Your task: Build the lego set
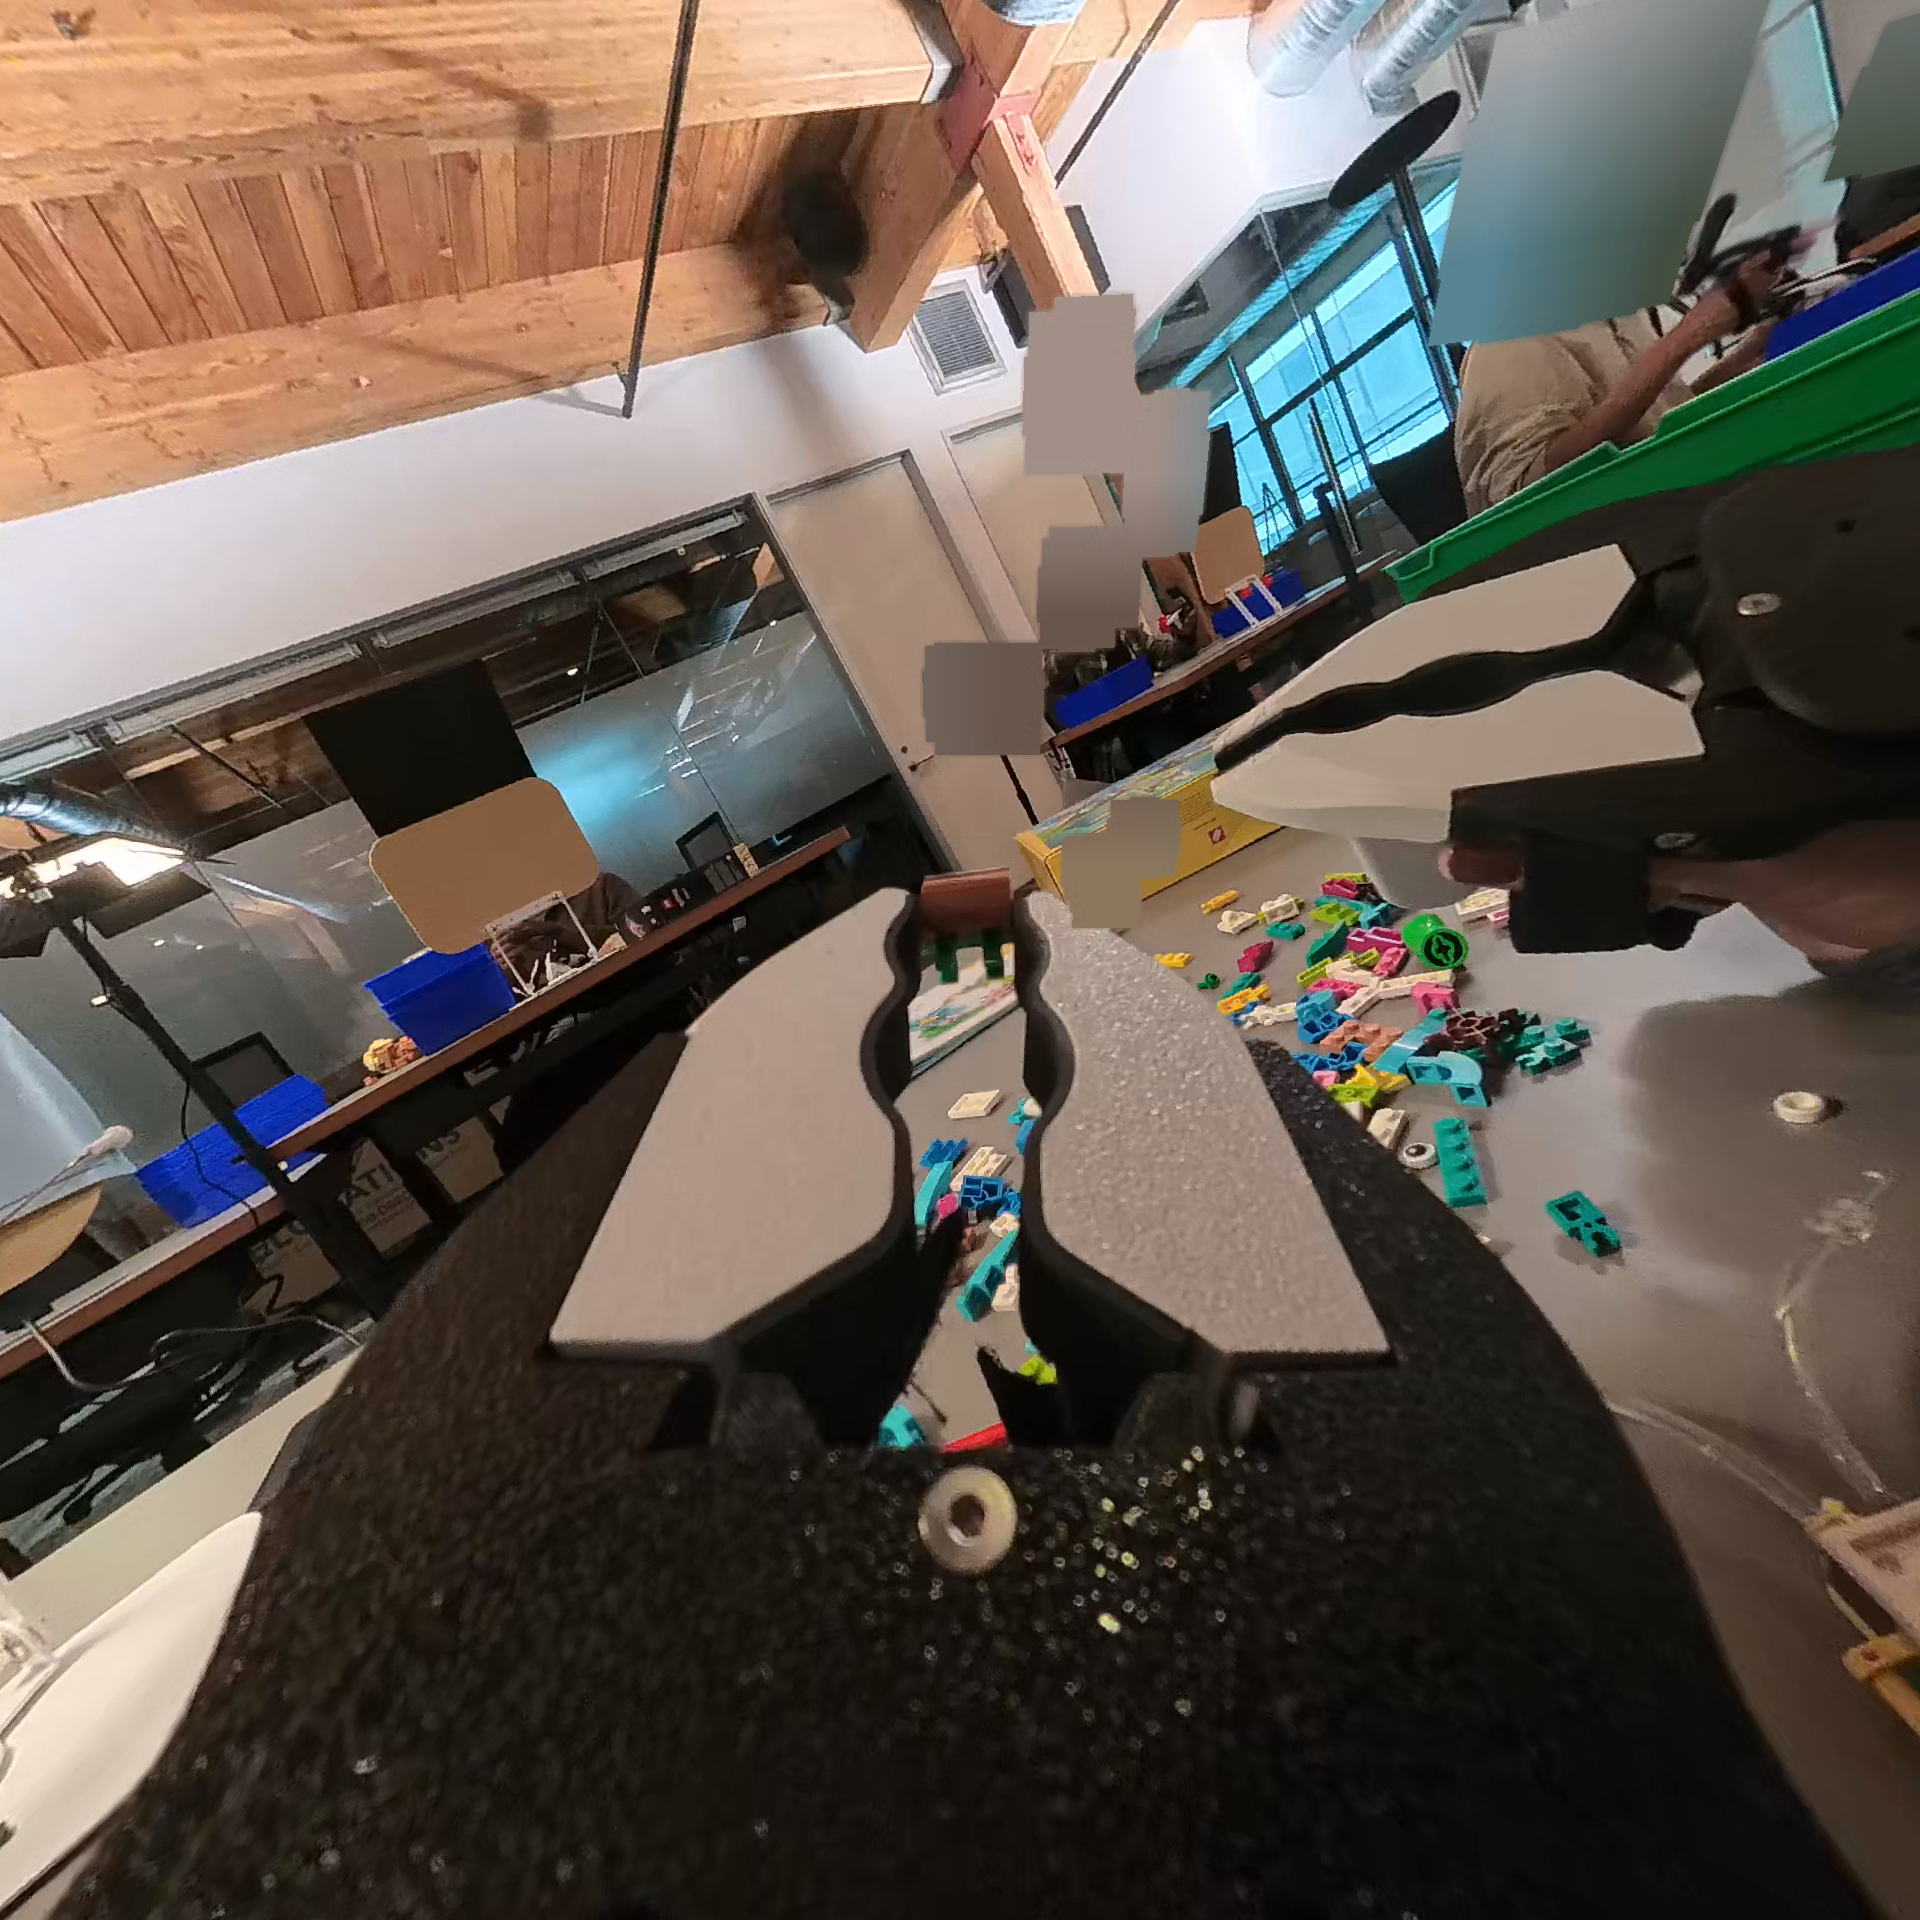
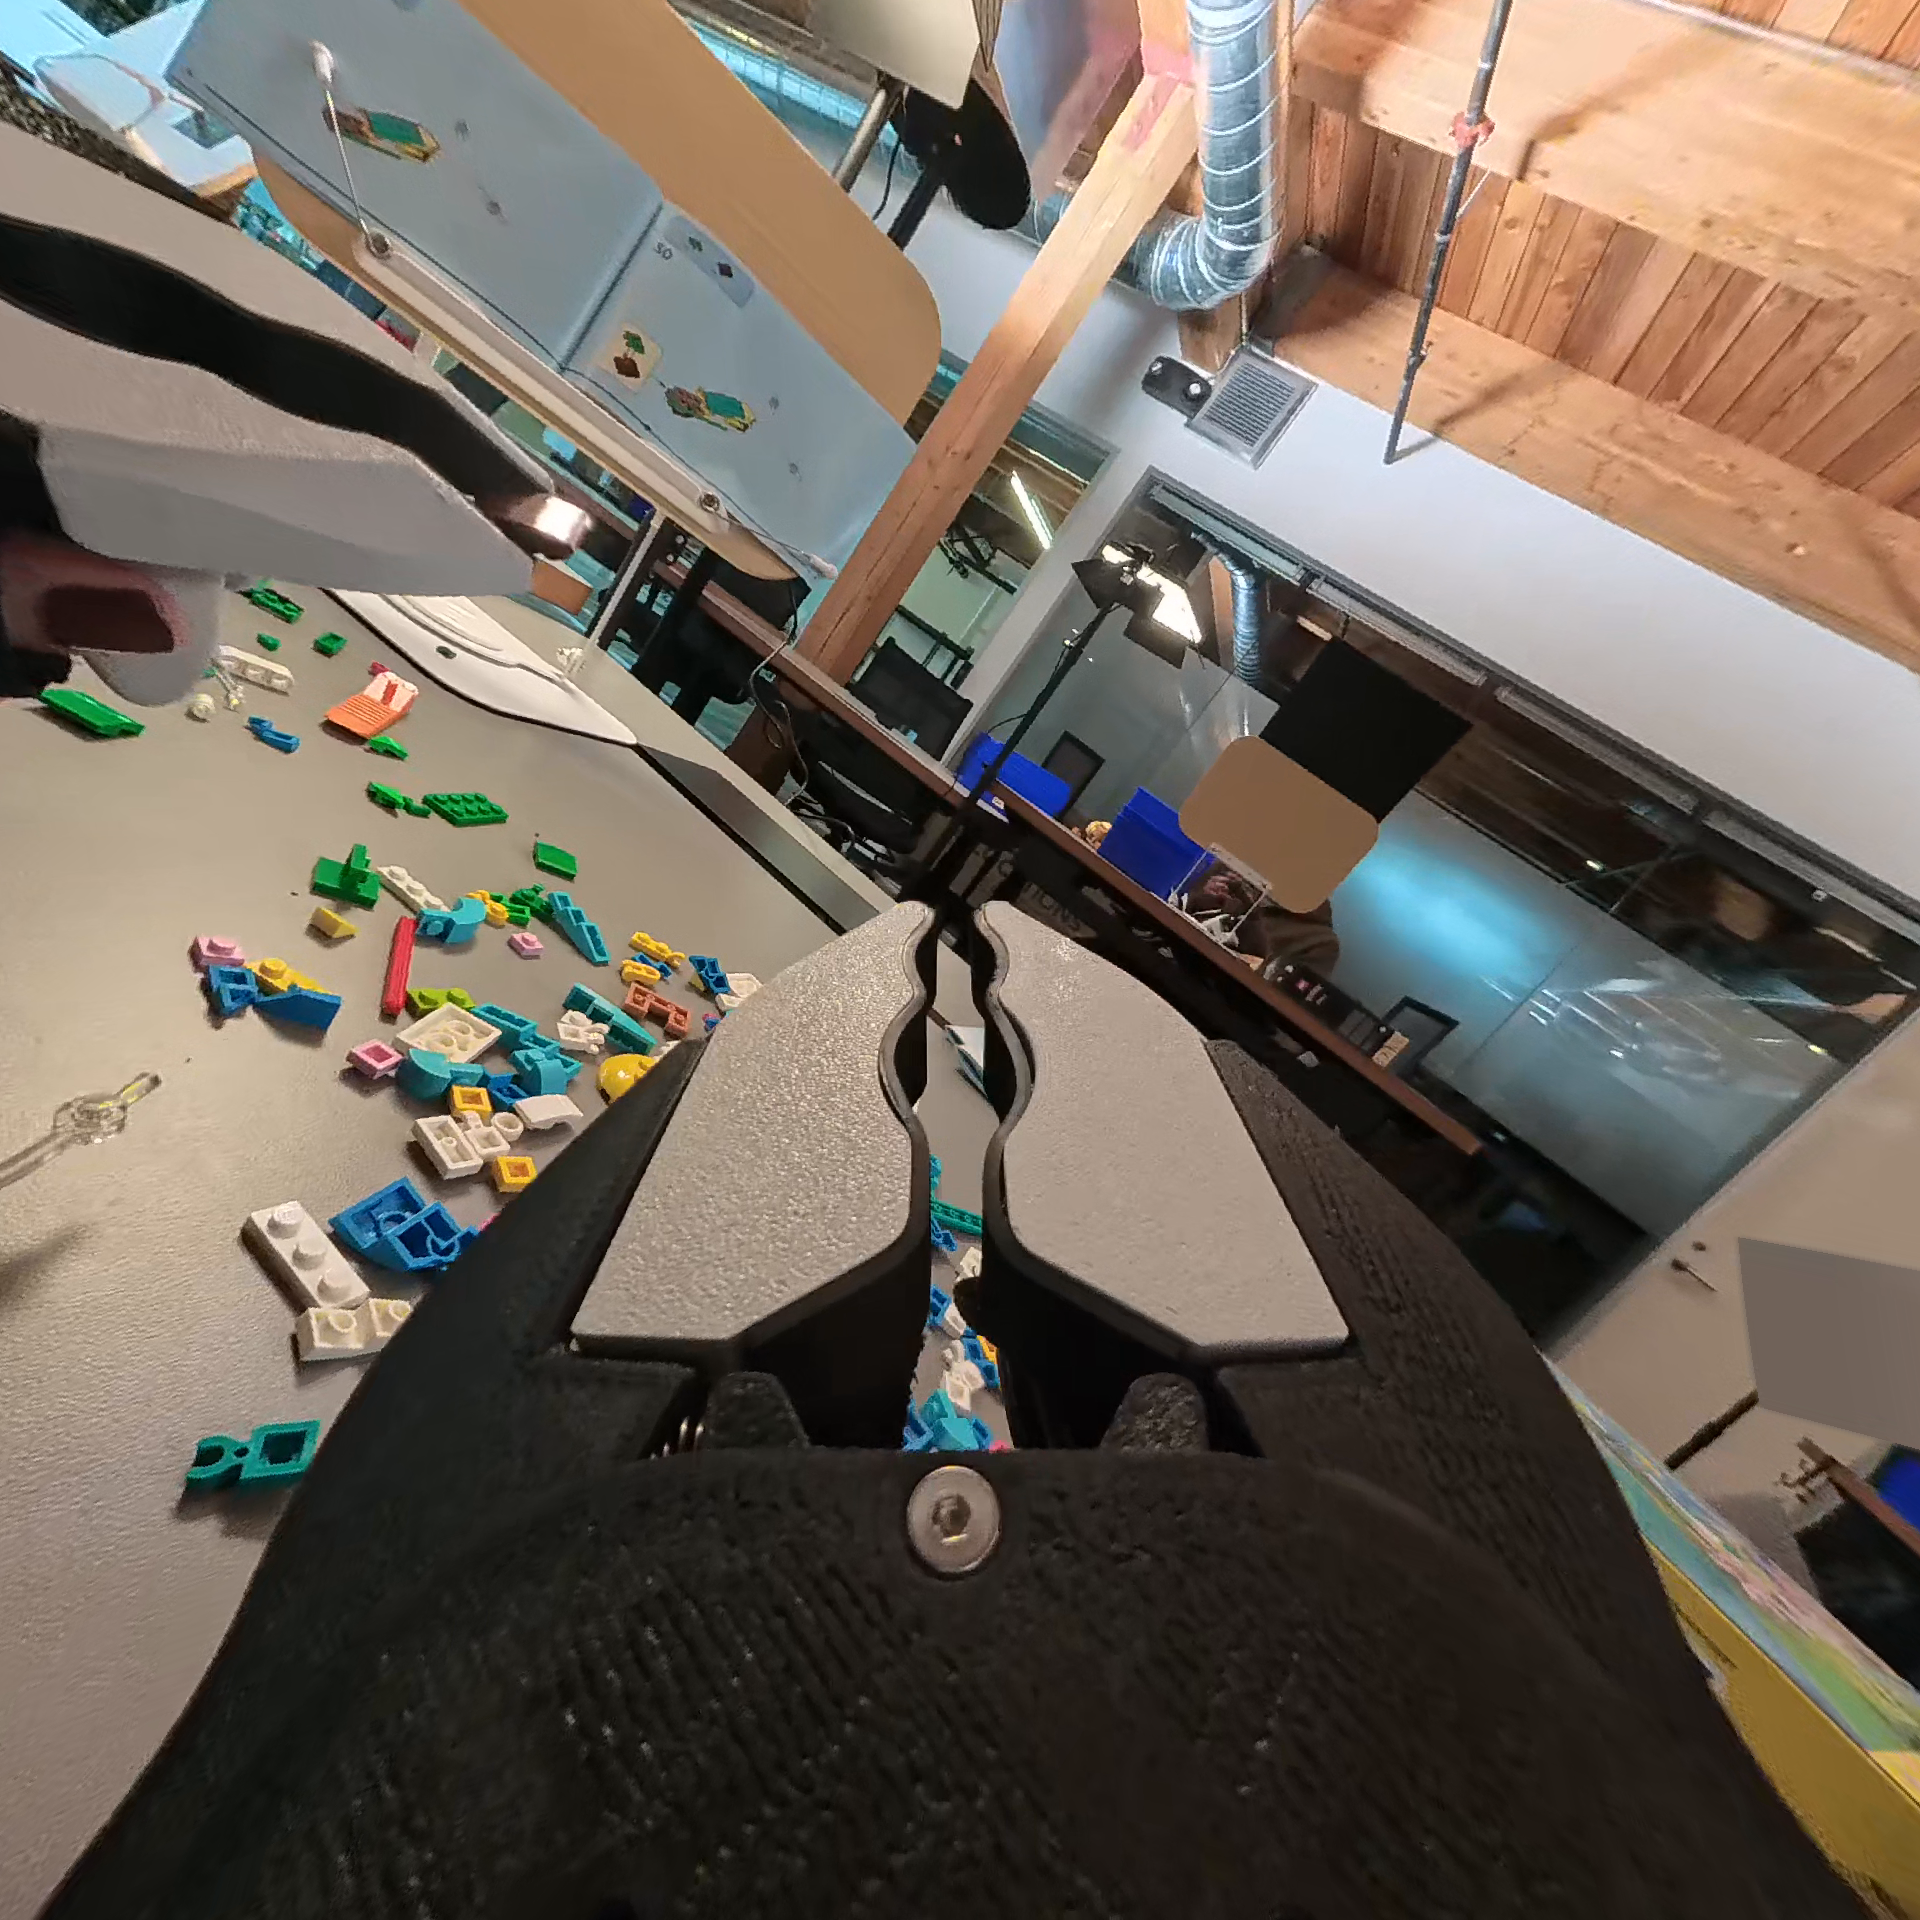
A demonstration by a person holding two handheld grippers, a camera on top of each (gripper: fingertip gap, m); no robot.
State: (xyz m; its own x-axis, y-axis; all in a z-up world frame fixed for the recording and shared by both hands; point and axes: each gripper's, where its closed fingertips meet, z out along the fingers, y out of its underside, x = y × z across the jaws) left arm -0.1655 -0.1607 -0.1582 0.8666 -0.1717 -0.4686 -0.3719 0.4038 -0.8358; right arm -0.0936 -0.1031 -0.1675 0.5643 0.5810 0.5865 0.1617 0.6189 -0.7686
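Note:
My left gripper (image 1: 966, 906) is shut on a small brown piece (image 1: 964, 900) with green parts (image 1: 958, 951) under it, held up above the grey table (image 1: 1714, 1060). It also shows at the upper left of the right wrist view, with the brown piece (image 2: 549, 520) at its tips. My right gripper (image 2: 956, 920) has its tips nearly together with nothing between them; in the left wrist view it (image 1: 1231, 767) hovers at the right above the table. Many loose coloured lego pieces (image 1: 1382, 997) (image 2: 468, 1039) lie scattered on the table.
An open instruction booklet on a clear stand (image 2: 623, 312) rises at the table's far side. A yellow lego box (image 1: 1143, 836) (image 2: 1829, 1725) and a green tray (image 1: 1662, 447) lie at the table's edge. A leaflet (image 1: 961, 1013) lies behind my left fingers. A person's hand (image 1: 1787, 914) holds the right gripper. Left tips to right tips: about 10 cm.

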